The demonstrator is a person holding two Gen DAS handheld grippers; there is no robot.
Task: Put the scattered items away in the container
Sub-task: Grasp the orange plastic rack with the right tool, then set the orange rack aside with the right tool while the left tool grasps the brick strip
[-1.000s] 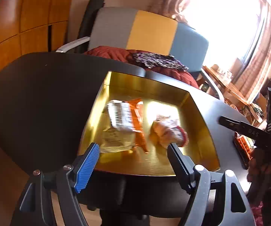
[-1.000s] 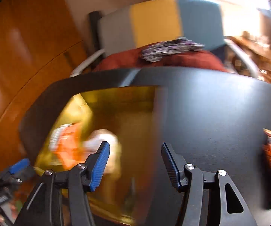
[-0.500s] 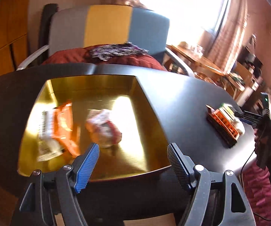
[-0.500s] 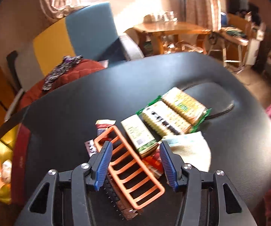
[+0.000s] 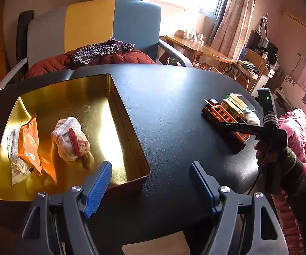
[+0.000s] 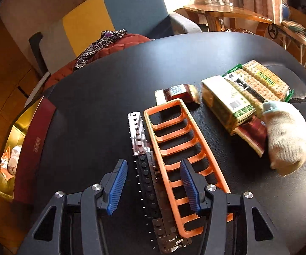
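My shiny gold metal tin (image 5: 129, 125) sits at ten o'clock on the round black table (image 5: 170, 106). An orange snack packet (image 5: 28, 144) and a rolled white sock (image 5: 70, 138) already lie in it. More is left: the orange plastic ladder rack (image 6: 182, 159), the black studded strip (image 6: 150, 189), the cracker packs (image 6: 257, 82) and another pale rolled sock (image 6: 286, 138). My right gripper (image 6: 153, 189) hangs wide open over the strip and rack edge. My left gripper (image 5: 150, 187) is wide open and holds nothing.

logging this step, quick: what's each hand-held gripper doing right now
Left hand-held gripper: open, holding nothing, above the gold tin's near corner.
Right hand-held gripper: open, holding nothing, over the orange rack.
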